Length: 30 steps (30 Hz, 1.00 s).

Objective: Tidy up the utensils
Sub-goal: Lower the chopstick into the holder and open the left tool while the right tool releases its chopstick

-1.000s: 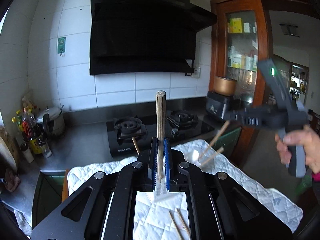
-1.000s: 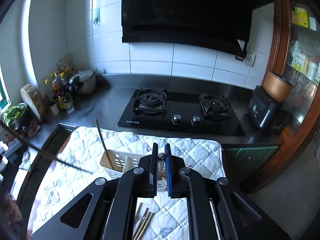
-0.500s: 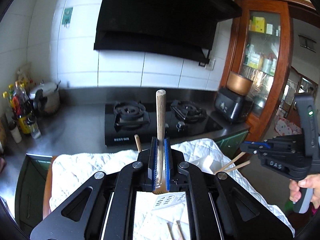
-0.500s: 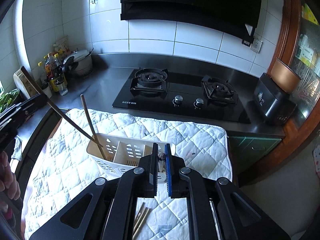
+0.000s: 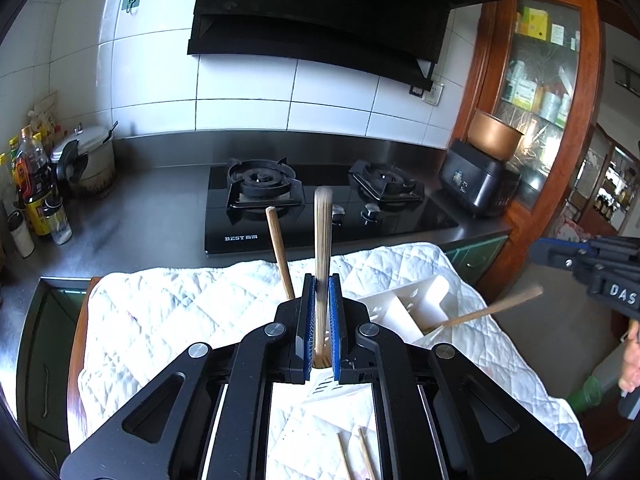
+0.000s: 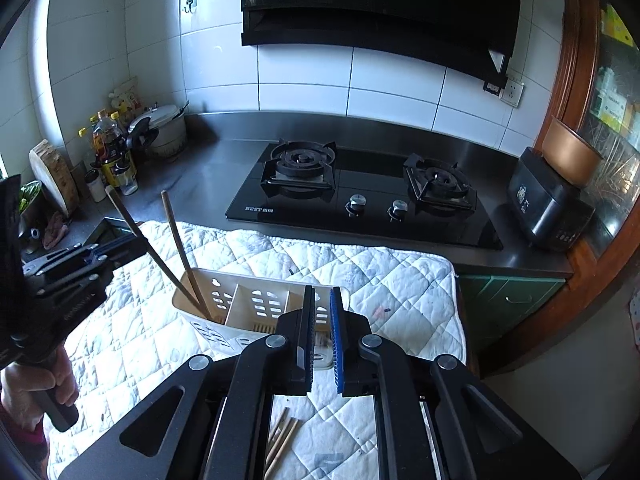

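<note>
**Item: organising utensils, chopstick going into the caddy.**

- Left gripper [image 5: 320, 280]: jaws clamped on a long wooden chopstick [image 5: 322, 232]. From the right wrist view the stick slants down from the jaws, with its lower end inside the left end compartment of the white perforated plastic caddy [image 6: 248, 284].
- The long axis is steep but tilted, with the top leaning away from the caddy towards the person's left hand [image 6: 36, 388].
- Judgement: this hand is the nearer and is set to let go. The stick should settle beside the second wooden chopstick [image 6: 176, 232], which stands in the same compartment.
- Right gripper [image 6: 320, 292]: jaws drawn in to a narrow slot, hanging just over the caddy's near wall. Whether anything sits between them cannot be told.
- Loose wooden chopsticks [image 6: 282, 440]: lying flat on the near side of the caddy, under the right gripper, not yet collected.
- Surface: a white quilted cloth [image 6: 360, 264] lies under the caddy, spread over a stainless-steel bench [image 6: 208, 168].
- Room, beyond the caddy:
  - a black two-burner gas hob [image 6: 360, 184];
  - a black extractor hood [image 6: 380, 8] on white tiles;
  - sauce bottles [image 6: 112, 152] to the far left;
  - a black cooker with a copper pot [image 6: 548, 208] to the far right.
</note>
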Motion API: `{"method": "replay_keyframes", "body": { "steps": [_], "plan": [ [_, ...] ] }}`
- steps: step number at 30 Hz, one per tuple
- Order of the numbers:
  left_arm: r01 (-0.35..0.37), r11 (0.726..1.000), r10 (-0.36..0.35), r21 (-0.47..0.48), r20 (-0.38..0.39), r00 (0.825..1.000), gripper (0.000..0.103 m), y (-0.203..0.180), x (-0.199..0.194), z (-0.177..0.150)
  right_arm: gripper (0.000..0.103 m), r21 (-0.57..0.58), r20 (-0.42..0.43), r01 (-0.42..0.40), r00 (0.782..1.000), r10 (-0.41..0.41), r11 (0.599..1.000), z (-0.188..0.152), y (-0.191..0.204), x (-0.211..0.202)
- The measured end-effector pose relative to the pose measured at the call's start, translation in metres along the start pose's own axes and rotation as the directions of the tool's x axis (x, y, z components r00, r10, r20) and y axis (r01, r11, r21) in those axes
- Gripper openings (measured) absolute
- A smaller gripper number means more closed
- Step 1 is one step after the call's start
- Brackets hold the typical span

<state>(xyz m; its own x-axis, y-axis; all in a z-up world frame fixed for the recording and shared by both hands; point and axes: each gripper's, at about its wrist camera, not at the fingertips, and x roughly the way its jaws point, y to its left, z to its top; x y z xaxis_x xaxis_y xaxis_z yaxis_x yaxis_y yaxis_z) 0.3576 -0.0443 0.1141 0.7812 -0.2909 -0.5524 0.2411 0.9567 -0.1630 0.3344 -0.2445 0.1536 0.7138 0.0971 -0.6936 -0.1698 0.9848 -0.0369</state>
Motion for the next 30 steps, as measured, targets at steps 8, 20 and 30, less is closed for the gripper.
{"method": "replay_keyframes", "body": {
  "steps": [8, 20, 30],
  "plan": [
    [0.011, 1.000, -0.011, 0.005, 0.023, 1.000, 0.009, -0.008, -0.016, 0.002, 0.018, 0.003, 0.082, 0.001, 0.997, -0.002, 1.000, -0.008, 0.000, -0.040],
    [0.033, 0.999, -0.037, 0.029, 0.119, 0.992, 0.009, -0.011, -0.120, -0.034, 0.026, 0.012, 0.127, -0.045, 0.991, 0.043, 0.999, -0.127, 0.035, -0.097],
    [0.040, 0.999, -0.042, 0.021, 0.105, 0.994, 0.009, 0.000, -0.175, -0.127, 0.021, 0.128, -0.036, -0.104, 0.993, 0.109, 0.986, -0.275, 0.072, -0.059]
  ]
}}
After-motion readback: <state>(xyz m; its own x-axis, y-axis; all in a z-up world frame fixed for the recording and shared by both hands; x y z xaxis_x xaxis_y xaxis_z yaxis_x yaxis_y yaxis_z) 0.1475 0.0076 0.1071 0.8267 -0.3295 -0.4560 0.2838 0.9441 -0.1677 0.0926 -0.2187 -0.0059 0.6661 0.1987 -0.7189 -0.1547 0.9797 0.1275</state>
